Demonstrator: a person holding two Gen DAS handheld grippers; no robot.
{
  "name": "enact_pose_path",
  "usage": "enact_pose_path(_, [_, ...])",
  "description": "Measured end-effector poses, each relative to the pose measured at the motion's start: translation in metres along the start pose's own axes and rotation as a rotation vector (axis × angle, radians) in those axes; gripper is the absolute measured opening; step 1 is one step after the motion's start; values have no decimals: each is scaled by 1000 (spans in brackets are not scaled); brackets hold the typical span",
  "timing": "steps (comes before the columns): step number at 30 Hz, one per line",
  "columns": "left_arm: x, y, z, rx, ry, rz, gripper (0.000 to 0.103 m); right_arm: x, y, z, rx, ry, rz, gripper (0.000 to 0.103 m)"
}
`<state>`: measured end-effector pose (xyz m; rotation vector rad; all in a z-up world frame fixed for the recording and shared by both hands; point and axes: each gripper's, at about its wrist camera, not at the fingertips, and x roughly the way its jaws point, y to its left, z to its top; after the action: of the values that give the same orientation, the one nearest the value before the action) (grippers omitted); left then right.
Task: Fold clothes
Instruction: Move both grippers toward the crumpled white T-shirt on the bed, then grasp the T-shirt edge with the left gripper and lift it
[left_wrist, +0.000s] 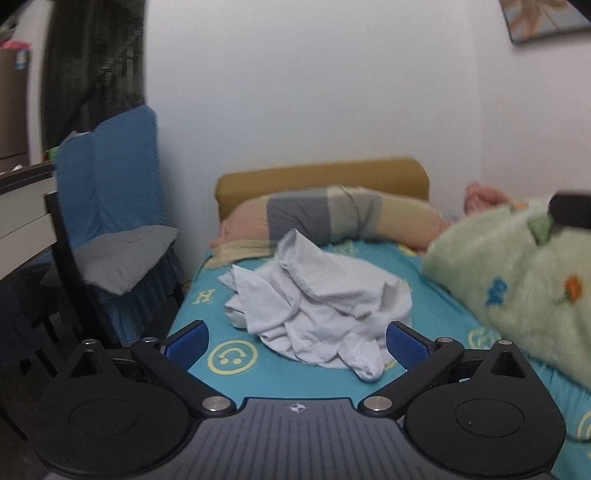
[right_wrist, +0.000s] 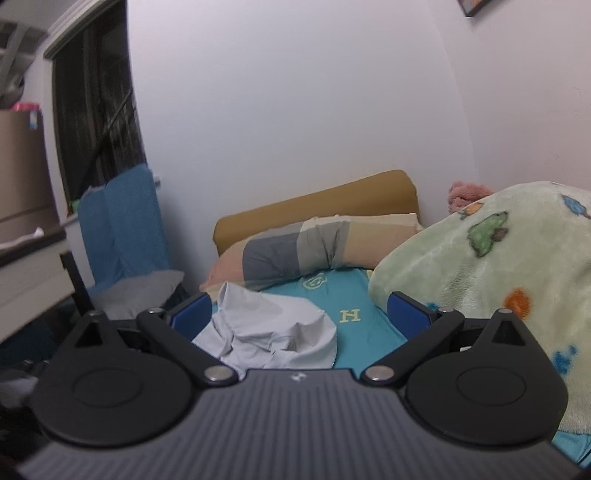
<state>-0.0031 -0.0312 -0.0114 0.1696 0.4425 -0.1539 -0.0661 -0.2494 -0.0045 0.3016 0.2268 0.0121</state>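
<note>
The left gripper (left_wrist: 295, 343) hangs low over the near end of the bed, its blue-padded fingers (left_wrist: 186, 345) spread wide with nothing between them. Just past its tips lies the white garment (left_wrist: 317, 306), crumpled in a loose heap on the turquoise printed bedsheet (left_wrist: 207, 295). The heap has no clear long axis; a hemmed edge rises to a peak on the far side, toward the pillow, and a small twisted end trails back toward the gripper, lying between the fingers' line and slightly right of centre. Bare sheet shows on the left of the heap up to the bed's left edge, where the mattress drops off beside a chair with a blue cover (left_wrist: 110, 173) and a grey cushion (left_wrist: 122, 254). On the right, a pale green fleece blanket (left_wrist: 517, 280) is piled close to the garment, narrowing the open room there.

The right gripper (right_wrist: 299, 314) is also spread wide and empty. In its view the garment (right_wrist: 269, 332) lies at and partly under the left half of the opening, touching or nearly touching the left pad (right_wrist: 194, 312); open sheet (right_wrist: 362, 332) fills the right half, bounded by the blanket (right_wrist: 491, 277).

Farther off, a striped pillow (left_wrist: 325, 214) lies across the bed's head, against a mustard headboard (left_wrist: 321, 177) and the white wall.
</note>
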Motion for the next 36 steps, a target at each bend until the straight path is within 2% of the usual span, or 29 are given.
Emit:
enact_pose_path(4, [49,-8,6,32,141,-25,103,-1,-15,6,86,67,-49,103])
enact_pose_path(7, [93,-14,8,79,199,-1,102,1,-27,11,162,143,-113,103])
enact_pose_path(10, [138,-22,8,141,209,42,99,7,-37,8,174,162,-147,103])
enact_pose_path(15, [196,-32,-3,210,194,78,86,29,-44,-7,121,142,-177,103])
enact_pose_path(18, [217,-38,-10,222,158,19,85,53,-48,-18,93,149,-171,103])
enact_pose_path(20, [227,-44,-10,237,128,-26,84,68,-54,-23,124,161,-175,103])
enact_pose_path(22, [238,-51,-8,266,96,-33,83,78,-61,-29,166,174,-171,103])
enact_pose_path(24, [252,-56,-6,280,89,-38,61,86,-65,-36,183,198,-164,103])
enact_pose_path(25, [261,-57,-3,279,106,-25,54,89,-66,-39,180,201,-163,103])
enact_pose_path(26, [266,-61,1,271,114,0,38,91,-66,-42,171,198,-166,103])
enact_pose_path(27, [267,-62,7,253,114,18,23,94,-67,-45,158,193,-172,103])
enact_pose_path(29, [259,-61,21,209,91,8,17,98,-67,-49,136,186,-191,103])
enact_pose_path(32, [220,-60,43,228,-5,-36,14,95,-68,-54,115,143,-259,103])
enact_pose_path(36, [143,-52,71,183,-92,-112,14,88,-65,-53,95,95,-252,103])
